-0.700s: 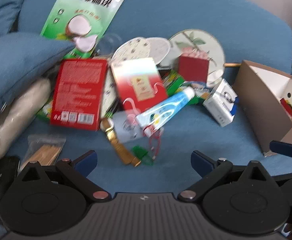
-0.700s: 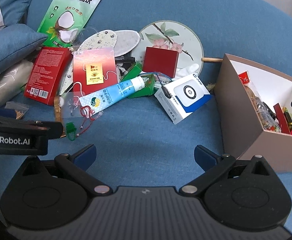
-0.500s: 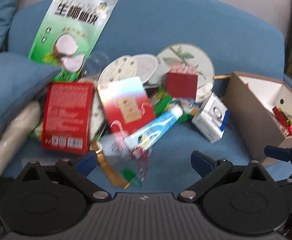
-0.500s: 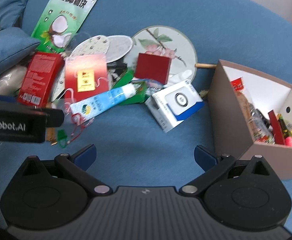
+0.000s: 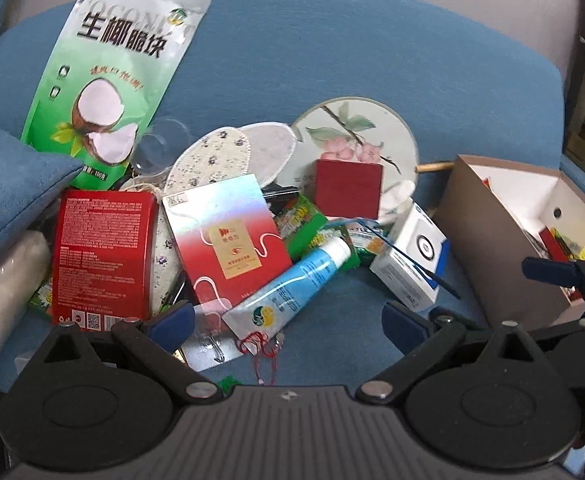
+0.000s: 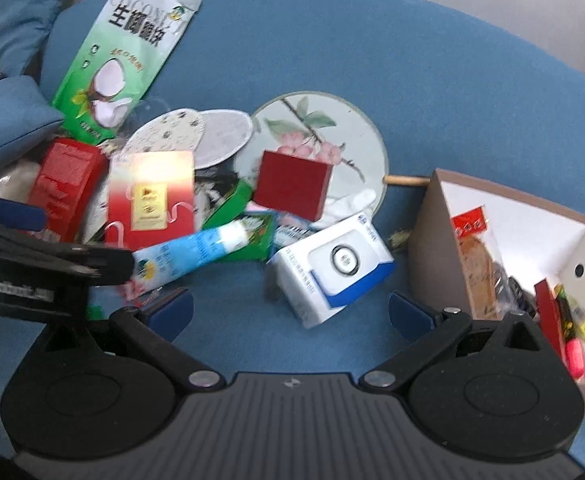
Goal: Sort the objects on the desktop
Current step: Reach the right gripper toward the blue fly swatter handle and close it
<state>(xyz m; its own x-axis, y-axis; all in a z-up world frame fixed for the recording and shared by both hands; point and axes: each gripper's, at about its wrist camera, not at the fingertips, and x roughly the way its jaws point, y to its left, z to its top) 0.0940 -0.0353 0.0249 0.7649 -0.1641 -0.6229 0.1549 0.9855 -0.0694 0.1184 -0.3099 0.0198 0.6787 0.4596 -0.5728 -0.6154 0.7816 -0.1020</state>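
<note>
A heap of small items lies on a blue seat. It holds a blue toothpaste tube (image 5: 292, 286) (image 6: 196, 248), a white-and-blue box (image 5: 412, 258) (image 6: 334, 266), a dark red square box (image 5: 348, 188) (image 6: 292, 182), a red-and-white packet (image 5: 228, 240) (image 6: 150, 200), a red carton (image 5: 102, 254) and a round fan (image 5: 356, 132) (image 6: 312, 132). My left gripper (image 5: 288, 322) is open and empty, just short of the tube. My right gripper (image 6: 290, 312) is open and empty, in front of the white-and-blue box. A brown cardboard box (image 5: 488, 232) (image 6: 436, 232) with several items stands at the right.
A green coconut-snack bag (image 5: 108, 76) (image 6: 132, 52) leans on the seat back. Blue cushions (image 5: 8, 192) (image 6: 4, 120) lie at the left. Two cloth insoles (image 5: 228, 152) (image 6: 196, 140) top the heap. The left gripper's body (image 6: 32, 268) crosses the left of the right wrist view.
Both grippers have moved forward toward the heap, so the items look larger and lower in both views. Both stay open and empty.
</note>
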